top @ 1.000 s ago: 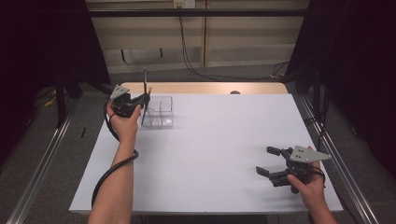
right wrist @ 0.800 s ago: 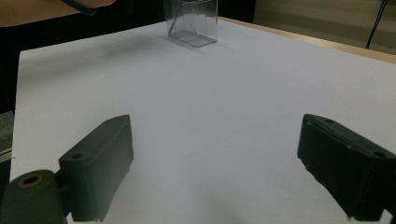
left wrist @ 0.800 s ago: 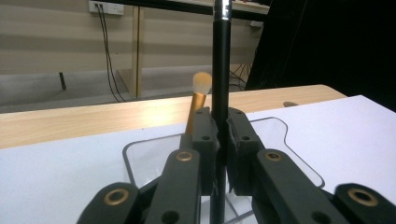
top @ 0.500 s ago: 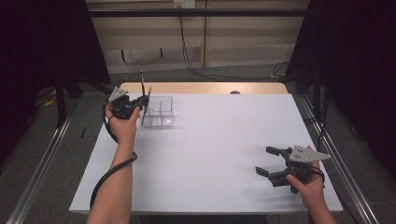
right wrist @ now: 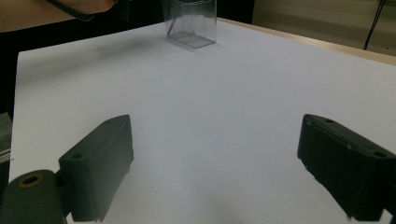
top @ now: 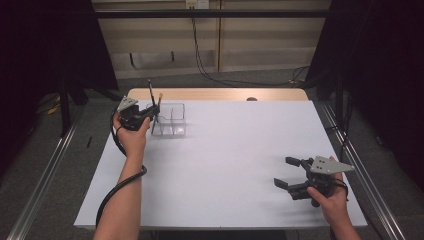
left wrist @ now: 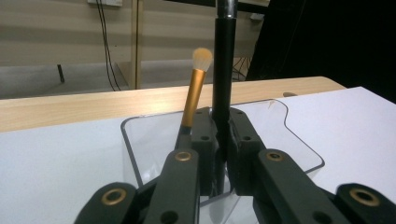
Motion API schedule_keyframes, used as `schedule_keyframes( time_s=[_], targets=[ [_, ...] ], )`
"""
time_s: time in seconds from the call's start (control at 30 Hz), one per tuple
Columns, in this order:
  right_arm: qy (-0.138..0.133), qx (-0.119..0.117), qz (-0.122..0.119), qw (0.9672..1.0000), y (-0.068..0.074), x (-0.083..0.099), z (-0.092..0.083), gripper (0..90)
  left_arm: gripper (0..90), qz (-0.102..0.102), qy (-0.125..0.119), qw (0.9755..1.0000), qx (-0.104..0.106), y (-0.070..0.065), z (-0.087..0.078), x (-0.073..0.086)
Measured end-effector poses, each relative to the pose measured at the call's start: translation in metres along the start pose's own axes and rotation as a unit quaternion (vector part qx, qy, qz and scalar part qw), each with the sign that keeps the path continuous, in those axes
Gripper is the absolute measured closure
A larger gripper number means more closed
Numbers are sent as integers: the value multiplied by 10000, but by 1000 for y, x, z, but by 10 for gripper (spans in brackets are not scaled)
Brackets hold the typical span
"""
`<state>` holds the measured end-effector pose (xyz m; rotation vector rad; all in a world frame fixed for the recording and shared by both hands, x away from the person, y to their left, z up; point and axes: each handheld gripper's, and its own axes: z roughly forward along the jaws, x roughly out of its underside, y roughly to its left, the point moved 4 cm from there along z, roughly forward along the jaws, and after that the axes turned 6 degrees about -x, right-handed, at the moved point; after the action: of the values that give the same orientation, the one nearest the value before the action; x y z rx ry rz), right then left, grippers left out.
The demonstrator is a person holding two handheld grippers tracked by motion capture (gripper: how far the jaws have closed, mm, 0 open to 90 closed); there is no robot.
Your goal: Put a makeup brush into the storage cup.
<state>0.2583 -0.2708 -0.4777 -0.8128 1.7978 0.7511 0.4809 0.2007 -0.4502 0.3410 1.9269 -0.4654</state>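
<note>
My left gripper [top: 150,114] is at the far left of the table, shut on the handle of a black brush [top: 150,92] that stands upright. In the left gripper view the jaws [left wrist: 223,135] pinch the black brush [left wrist: 223,70] over the near wall of a clear organizer [left wrist: 299,140]. A gold-handled brush [left wrist: 194,93] with a pale tip leans inside that organizer, just left of the black one. The organizer [top: 172,122] sits right of my left hand. Near the front right edge my right gripper [top: 283,171] is open, with nothing between its jaws [right wrist: 215,163].
The white table top [top: 235,150] stretches between the two hands. A wooden strip [top: 215,94] runs along the far edge. The right gripper view looks across the table at the organizer [right wrist: 191,23] and a forearm [right wrist: 70,9]. Metal rails flank the table.
The top of the black brush has leaned slightly to the left. Both hands have stayed where they were.
</note>
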Motion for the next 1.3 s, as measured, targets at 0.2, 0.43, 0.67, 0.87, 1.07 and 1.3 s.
schedule_keyframes(
  time_s=[0.2, 0.43, 0.67, 0.87, 1.07, 1.3],
  targets=[
    [0, 5, -11, 10000, 0, -1, 0, 103, 740, -27, -51, 9999, 83, -3, -3, -2],
    [-34, 13, -6, 10000, -1, -1, -1, 102, 545, -66, -145, 9998, 155, -5, -8, -7],
    [-8, -1, -21, 10000, 0, -1, 1, 103, 400, 32, -132, 9997, 181, -5, -12, -6],
    [12, -15, -30, 10000, 1, -1, 2, 102, 275, 110, -107, 9997, 198, -4, -16, -4],
    [8, -30, -57, 10000, 2, -2, 4, 103, 212, 71, -51, 9997, 233, -3, -20, -3],
    [26, -2, -56, 10000, 3, -2, 5, 103, 172, 80, -126, 9994, 305, -7, -26, -2]
  ],
)
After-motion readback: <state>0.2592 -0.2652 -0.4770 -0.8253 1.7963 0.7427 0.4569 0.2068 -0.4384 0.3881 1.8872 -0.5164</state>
